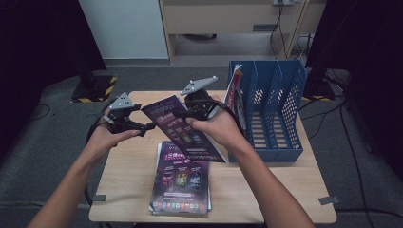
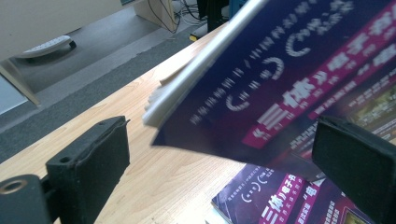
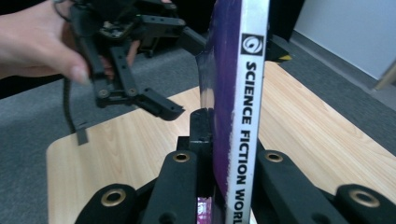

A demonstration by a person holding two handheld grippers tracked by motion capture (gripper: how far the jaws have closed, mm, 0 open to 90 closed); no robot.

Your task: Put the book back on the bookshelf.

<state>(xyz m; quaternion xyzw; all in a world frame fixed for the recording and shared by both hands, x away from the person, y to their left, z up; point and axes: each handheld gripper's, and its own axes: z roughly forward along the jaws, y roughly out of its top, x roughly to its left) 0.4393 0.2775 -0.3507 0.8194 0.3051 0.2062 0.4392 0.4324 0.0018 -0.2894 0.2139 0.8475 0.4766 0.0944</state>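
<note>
Lifted magazine (image 1: 183, 128) above the stack (image 1: 181, 180) — file rack (image 1: 271, 109) at right.

We see a thin purple magazine (image 1: 183, 129) with pink cover lettering and a white spine reading "SCIENCE FICTION WORLD", held tilted in the air above the surface (image 1: 128, 175), over a stack of similar magazines (image 1: 181, 183) lying flat.

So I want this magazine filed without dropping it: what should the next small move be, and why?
Probably close the left gripper on the raised magazine's corner. The right gripper already clamps its spine, while in the left gripper view the corner sits between open jaws, pads not touching. A second hold should steady it before it swings toward the blue file rack, which already holds one.
</note>
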